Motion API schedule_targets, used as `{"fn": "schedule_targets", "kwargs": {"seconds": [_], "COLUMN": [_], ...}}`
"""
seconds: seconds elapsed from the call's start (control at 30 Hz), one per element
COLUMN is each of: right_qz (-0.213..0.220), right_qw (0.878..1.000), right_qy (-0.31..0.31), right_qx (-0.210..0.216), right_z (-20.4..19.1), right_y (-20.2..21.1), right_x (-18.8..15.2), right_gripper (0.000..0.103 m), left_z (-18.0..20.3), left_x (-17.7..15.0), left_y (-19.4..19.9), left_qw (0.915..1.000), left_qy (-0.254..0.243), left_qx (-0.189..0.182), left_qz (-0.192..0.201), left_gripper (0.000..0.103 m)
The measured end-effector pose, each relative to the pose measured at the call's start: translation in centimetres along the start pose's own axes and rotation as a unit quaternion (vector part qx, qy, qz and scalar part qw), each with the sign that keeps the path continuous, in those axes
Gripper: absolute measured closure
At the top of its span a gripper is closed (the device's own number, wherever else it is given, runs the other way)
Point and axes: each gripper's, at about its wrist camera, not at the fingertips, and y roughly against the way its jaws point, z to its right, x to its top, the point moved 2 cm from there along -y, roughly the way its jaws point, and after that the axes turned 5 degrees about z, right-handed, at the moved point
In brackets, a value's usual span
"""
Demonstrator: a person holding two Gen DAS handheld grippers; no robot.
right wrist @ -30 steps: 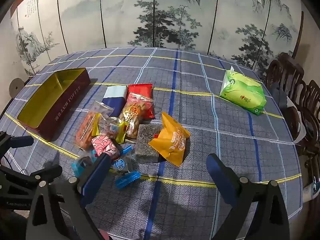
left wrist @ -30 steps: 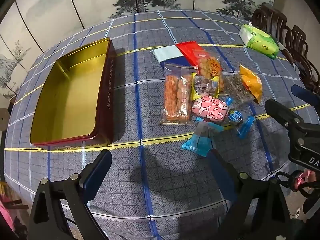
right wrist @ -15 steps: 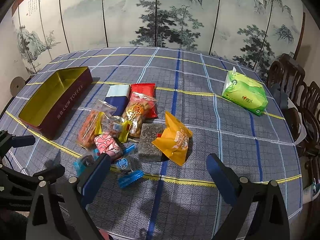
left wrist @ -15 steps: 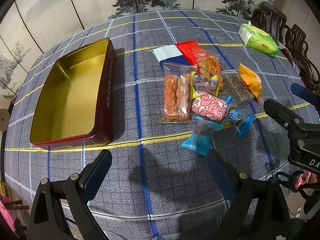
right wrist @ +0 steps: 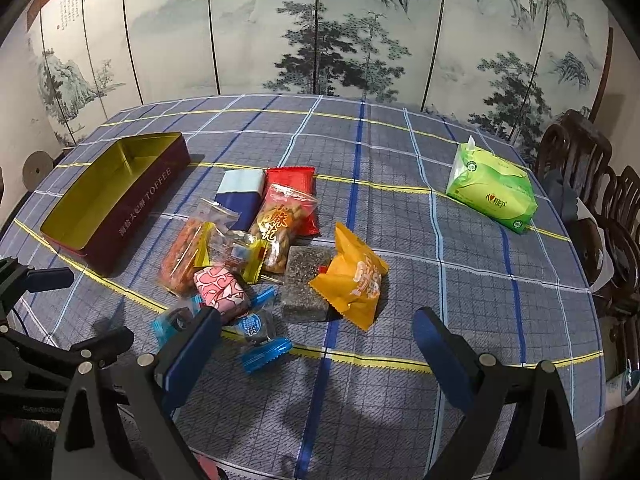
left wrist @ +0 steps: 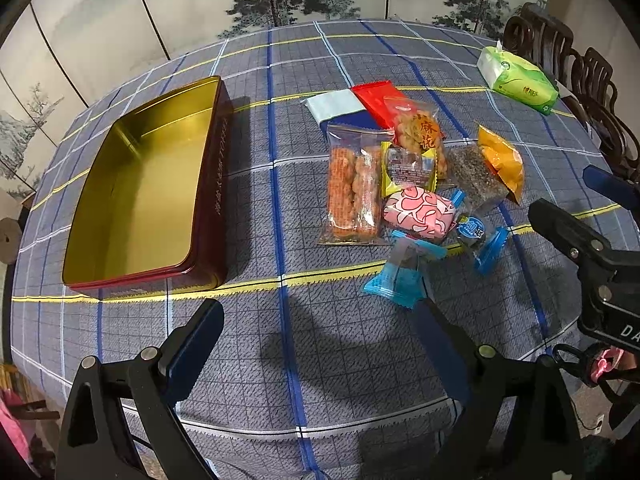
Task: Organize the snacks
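Note:
An open, empty gold-lined red tin [left wrist: 136, 192] sits at the table's left; it also shows in the right wrist view [right wrist: 116, 196]. A pile of wrapped snacks lies mid-table: a clear pack of orange biscuits [left wrist: 354, 192], a pink patterned pack [left wrist: 418, 216], blue-wrapped candies [left wrist: 400, 276], an orange pouch [right wrist: 352, 280], a dark seed bar [right wrist: 306, 284], a red pack [right wrist: 290, 184]. My left gripper [left wrist: 320, 344] is open and empty above the near table edge. My right gripper [right wrist: 316, 344] is open and empty, just short of the pile.
A green tissue pack [right wrist: 492, 192] lies at the far right of the checked tablecloth [right wrist: 400, 380]. Dark wooden chairs [right wrist: 600, 184] stand at the right edge. A painted folding screen [right wrist: 320, 28] stands behind the table. The right gripper's body [left wrist: 592, 256] shows at the left view's right side.
Both grippers have drifted slightly; the right wrist view has edged a little closer to the pile. Nothing on the table has moved.

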Motion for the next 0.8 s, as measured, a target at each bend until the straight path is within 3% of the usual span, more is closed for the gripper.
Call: {"fn": "schedule_targets", "kwargs": {"seconds": [0.8], "right_qz": [-0.002], "right_qw": [1.000], "right_qy": [0.014], "right_qx": [0.017], "right_z": [-0.51], "right_y": [0.12], "right_x": [-0.53], "right_gripper": [0.005], "left_z": [-0.40], "left_x": [-0.04], "left_y": [0.28], "left_qw": [0.9999], "left_qy": [0.003], "left_qx": [0.000], "left_qz": [-0.015], "left_gripper": [0.010]}}
